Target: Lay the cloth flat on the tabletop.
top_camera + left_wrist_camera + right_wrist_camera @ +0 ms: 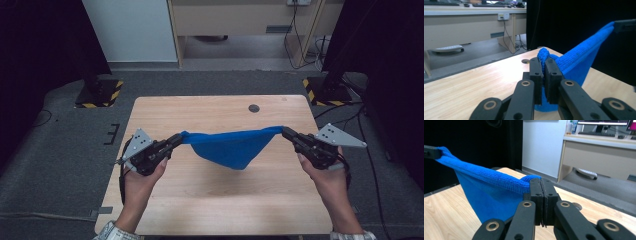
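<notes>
Nearest, both forearms enter from the bottom edge. Left tongs (176, 139) clamped on one corner of the blue microfibre cloth (231, 146); right tongs (287, 132) clamped on the opposite corner. Cloth hangs between them above the wooden surface (210, 200), top edge taut and running left to right, the loose point drooping toward the wood. Both hands equally near. Beyond: round grommet (254, 108), then grey carpet.

A light wooden tabletop (220, 205) with a dark round grommet (254, 108) stands on grey carpet (55, 150). Two black stand bases (99, 92) edged in yellow-black hazard tape flank it; cables (300, 45) trail beneath a beige desk (240, 17) behind.
</notes>
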Demonstrator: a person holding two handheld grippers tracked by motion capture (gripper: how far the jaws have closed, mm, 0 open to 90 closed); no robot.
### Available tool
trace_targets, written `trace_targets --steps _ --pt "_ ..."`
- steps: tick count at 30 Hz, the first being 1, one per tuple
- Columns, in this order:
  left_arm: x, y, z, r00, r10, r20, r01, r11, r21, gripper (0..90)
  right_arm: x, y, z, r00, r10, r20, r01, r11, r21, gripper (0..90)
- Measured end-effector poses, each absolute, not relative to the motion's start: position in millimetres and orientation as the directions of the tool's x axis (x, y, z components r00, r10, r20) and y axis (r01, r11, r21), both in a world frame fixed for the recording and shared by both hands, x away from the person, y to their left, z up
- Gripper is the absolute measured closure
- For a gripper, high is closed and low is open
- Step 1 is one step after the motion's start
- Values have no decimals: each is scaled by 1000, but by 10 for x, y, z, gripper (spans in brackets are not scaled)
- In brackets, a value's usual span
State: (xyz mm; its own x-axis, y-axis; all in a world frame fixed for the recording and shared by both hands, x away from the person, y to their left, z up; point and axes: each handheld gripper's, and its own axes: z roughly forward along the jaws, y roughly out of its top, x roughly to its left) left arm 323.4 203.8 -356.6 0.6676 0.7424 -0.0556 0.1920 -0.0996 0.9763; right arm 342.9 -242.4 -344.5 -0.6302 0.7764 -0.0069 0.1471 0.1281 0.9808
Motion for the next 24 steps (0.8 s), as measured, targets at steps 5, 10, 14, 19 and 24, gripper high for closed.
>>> trace_targets --steps 5,10,14,19,24 --pt "2950 2032 -3469 677 735 -34 183 -123 975 855 3130 -2451 -3298 -645 763 -43 96 137 986 891" --pt "2928 2047 -3456 679 730 -74 223 -110 969 854 2960 -2440 -3230 -648 760 -52 93 148 985 889" --pt "3228 2002 -3635 655 747 -113 300 -121 946 852 3167 -2403 -3387 -625 779 -48 149 179 973 889" --pt "3732 1956 -3980 611 770 -184 407 -106 907 851 3639 -2349 -3775 -589 807 -32 250 220 943 889" --pt "4039 1922 -4208 574 785 -234 464 -76 883 852 3974 -2333 -4065 -566 825 -1 318 219 922 889"
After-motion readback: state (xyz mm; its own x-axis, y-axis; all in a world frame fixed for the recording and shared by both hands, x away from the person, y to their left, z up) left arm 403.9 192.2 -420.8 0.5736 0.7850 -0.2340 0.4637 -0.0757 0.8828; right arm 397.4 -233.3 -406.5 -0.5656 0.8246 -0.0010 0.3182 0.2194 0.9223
